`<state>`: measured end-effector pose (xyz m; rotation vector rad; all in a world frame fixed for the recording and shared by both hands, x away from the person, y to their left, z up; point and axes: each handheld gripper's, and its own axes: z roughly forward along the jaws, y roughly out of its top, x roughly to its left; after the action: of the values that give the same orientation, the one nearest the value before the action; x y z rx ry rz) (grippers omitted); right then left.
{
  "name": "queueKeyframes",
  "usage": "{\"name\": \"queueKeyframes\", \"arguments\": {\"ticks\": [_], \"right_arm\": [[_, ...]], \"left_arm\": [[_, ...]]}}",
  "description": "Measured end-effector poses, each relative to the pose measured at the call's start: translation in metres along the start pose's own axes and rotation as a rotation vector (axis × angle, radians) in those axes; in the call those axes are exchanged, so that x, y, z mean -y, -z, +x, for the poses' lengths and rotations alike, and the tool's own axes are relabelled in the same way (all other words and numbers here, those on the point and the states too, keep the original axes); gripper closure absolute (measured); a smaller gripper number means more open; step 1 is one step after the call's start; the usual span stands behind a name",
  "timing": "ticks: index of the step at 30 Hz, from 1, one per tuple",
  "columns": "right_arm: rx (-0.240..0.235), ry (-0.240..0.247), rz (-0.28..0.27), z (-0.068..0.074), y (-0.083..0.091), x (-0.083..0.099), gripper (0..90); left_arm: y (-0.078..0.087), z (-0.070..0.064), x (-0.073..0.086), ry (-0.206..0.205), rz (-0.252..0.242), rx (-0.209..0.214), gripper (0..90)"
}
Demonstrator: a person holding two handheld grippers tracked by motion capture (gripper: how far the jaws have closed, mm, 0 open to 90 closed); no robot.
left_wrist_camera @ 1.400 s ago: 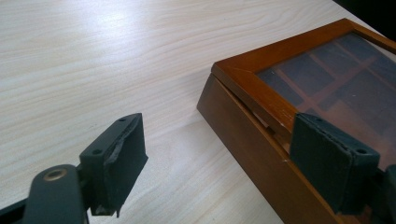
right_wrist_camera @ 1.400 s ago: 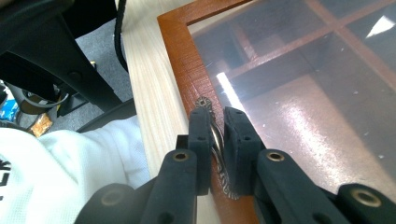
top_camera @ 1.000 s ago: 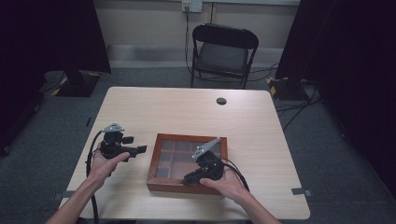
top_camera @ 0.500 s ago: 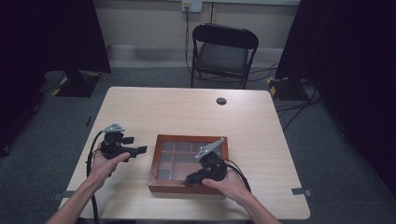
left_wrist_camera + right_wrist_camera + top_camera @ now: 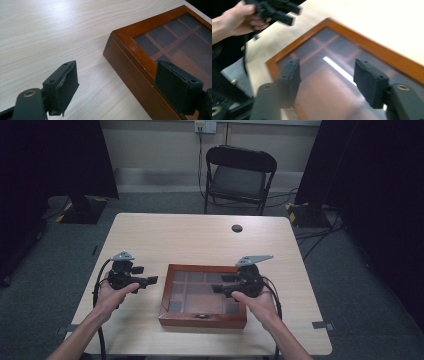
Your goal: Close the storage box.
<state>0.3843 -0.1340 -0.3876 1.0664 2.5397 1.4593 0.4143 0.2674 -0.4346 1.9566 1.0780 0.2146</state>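
Note:
A shallow wooden box [image 5: 202, 321] with a glass lid and dark compartments lies closed on the table's near middle. My left gripper [image 5: 145, 275] hovers just left of it, pointing at its left side. In the left gripper view the jaws [image 5: 120, 75] stand open with nothing held, and the box's corner [image 5: 130, 47] sits ahead of the right jaw. My right gripper [image 5: 220, 283] hangs over the box's right part, pointing left. Its jaws [image 5: 327, 75] stand open above the glass, with the wooden frame [image 5: 372, 47] beyond them. The other hand with the left gripper [image 5: 274, 10] appears blurred at the top left.
A small black round object [image 5: 237, 228] lies near the far edge of the light wooden table [image 5: 175, 235]. A black folding chair [image 5: 240, 175] stands behind the table. Cables trail from both grippers over the near edge.
My right gripper has shifted to the right and farther from the near edge, above the box. The left gripper and the box have stayed in place.

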Motion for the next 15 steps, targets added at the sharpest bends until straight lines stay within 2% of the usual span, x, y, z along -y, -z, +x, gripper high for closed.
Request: {"name": "queueKeyframes", "arguments": {"ticks": [2,8,11,15], "right_arm": [[0.061,-0.029,-0.029,-0.010,0.011,0.004,31.9],[0.205,-0.117,-0.048,-0.037,0.038,0.024,20.2],[0.259,-0.178,-0.060,-0.053,0.054,0.039,14.6],[0.345,-0.228,-0.052,-0.069,0.068,0.060,14.8]], "left_arm": [[0.003,0.002,0.001,-0.005,0.011,-0.008,18.2],[0.011,0.012,0.011,0.015,0.029,-0.036,17.7],[0.012,0.016,0.018,0.010,0.069,-0.067,17.0],[0.008,0.022,0.029,0.033,0.139,-0.106,17.2]]}}
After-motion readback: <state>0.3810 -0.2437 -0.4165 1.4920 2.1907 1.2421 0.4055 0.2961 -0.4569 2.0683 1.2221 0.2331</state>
